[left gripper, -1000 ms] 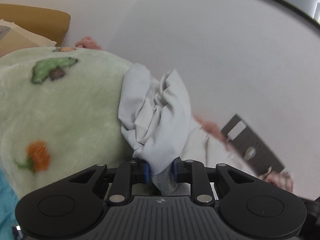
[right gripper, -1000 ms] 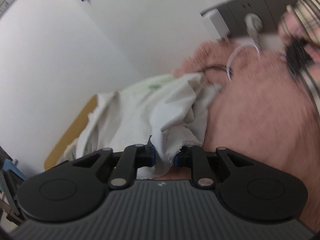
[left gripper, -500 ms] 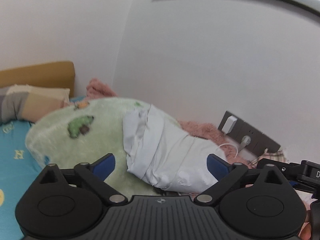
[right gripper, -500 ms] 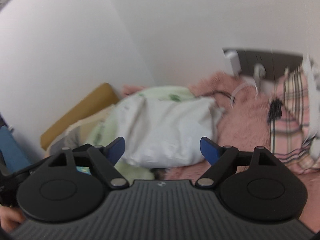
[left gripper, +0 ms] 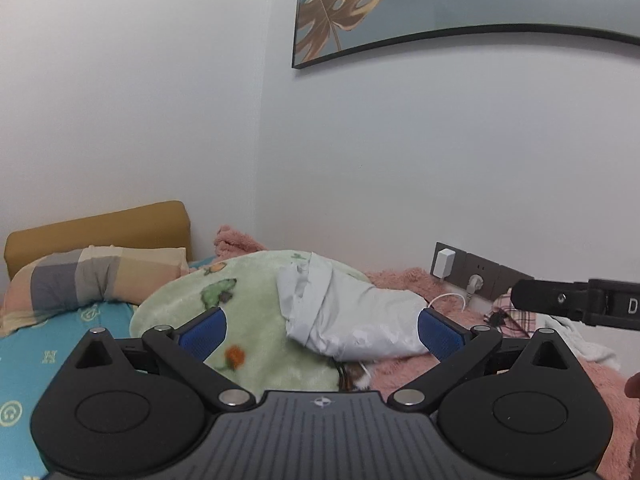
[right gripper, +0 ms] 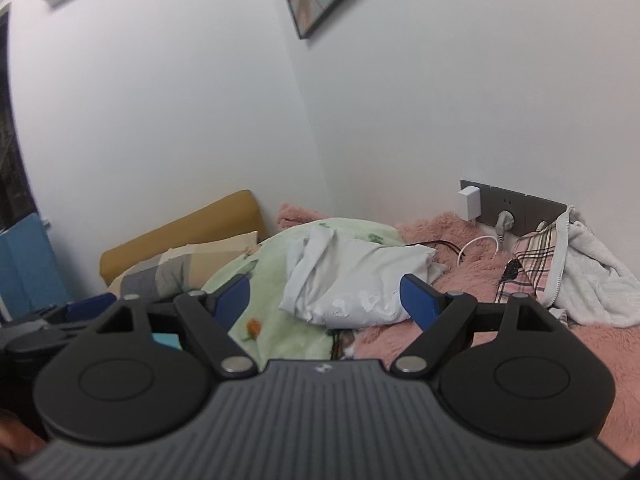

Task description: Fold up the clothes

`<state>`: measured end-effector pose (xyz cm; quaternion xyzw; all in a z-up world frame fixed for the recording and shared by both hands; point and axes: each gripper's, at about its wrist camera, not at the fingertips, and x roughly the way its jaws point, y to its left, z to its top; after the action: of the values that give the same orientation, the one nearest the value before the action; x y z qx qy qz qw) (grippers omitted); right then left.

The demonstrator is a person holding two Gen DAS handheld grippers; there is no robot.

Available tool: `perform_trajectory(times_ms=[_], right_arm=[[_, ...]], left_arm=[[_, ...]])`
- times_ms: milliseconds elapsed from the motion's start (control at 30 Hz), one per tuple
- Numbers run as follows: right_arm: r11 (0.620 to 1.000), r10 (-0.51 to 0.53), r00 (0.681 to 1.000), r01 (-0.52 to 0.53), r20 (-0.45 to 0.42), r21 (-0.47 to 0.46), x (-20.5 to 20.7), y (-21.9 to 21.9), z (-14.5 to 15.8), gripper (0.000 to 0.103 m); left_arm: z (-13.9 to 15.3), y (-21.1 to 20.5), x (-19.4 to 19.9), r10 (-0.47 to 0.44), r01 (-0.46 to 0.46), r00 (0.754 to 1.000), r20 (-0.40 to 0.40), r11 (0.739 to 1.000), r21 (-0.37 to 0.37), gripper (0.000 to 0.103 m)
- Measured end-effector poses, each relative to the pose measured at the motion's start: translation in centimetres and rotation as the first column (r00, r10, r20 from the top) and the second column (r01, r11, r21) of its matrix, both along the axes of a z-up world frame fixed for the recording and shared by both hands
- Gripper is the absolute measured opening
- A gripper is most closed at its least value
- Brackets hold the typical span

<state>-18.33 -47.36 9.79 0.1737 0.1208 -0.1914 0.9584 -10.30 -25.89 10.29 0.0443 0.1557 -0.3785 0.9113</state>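
From the left wrist, the left tool (left gripper: 322, 330) stands wide and holds nothing. Ahead of it the pale folded garment (left gripper: 352, 320) lies across the green blanket (left gripper: 256, 312) and pink blanket (left gripper: 404, 280) on the bed. Only this view shows the gold leaf in the framed picture (left gripper: 340, 4); the right tool's body juts in at the right edge.

From the right wrist, the right tool (right gripper: 324, 298) is also wide and empty, the garment (right gripper: 356, 280) lying beyond its blue fingertips. Only here appears the plaid-and-white clothing (right gripper: 568, 260) by the sockets (right gripper: 516, 208), while the picture is cut off.
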Motion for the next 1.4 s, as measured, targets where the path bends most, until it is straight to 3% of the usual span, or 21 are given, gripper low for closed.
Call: perform_trajectory(times_ms=[300,400,600,867,1400], right_arm=[[0.996,0.044,0.999,-0.042,0.026,-0.076,-3.0,4.5,-1.6,0.084],[0.993,0.051,0.998,-0.048,0.023,-0.105,-3.3,5.9,-2.4,0.084],[0.991,0.032,0.999,-0.028,0.032,-0.131,-3.0,8.2,-4.2,0.084],[0.975,0.001,0.999,0.006,0.033,-0.22,-1.8,10.8,-5.2,0.084],[0.976,0.022,1.0,-0.017,0.02,-0.217,-0.1,12.5,-5.4,0.084]], left_arm=[[-2.6,5.3,-5.3,0.009,-0.01,0.998,0.067,1.0,0.006,0.103],[-2.5,7.1,-5.8,0.03,-0.028,0.997,0.072,0.999,-0.025,0.103],[-2.3,9.7,-5.4,0.063,-0.057,0.995,0.081,0.995,-0.082,0.103],[-4.3,10.7,-4.0,0.097,-0.093,0.993,0.071,0.994,-0.052,0.103],[-4.7,12.7,-2.2,0.129,-0.128,0.991,0.015,0.99,-0.061,0.103]])
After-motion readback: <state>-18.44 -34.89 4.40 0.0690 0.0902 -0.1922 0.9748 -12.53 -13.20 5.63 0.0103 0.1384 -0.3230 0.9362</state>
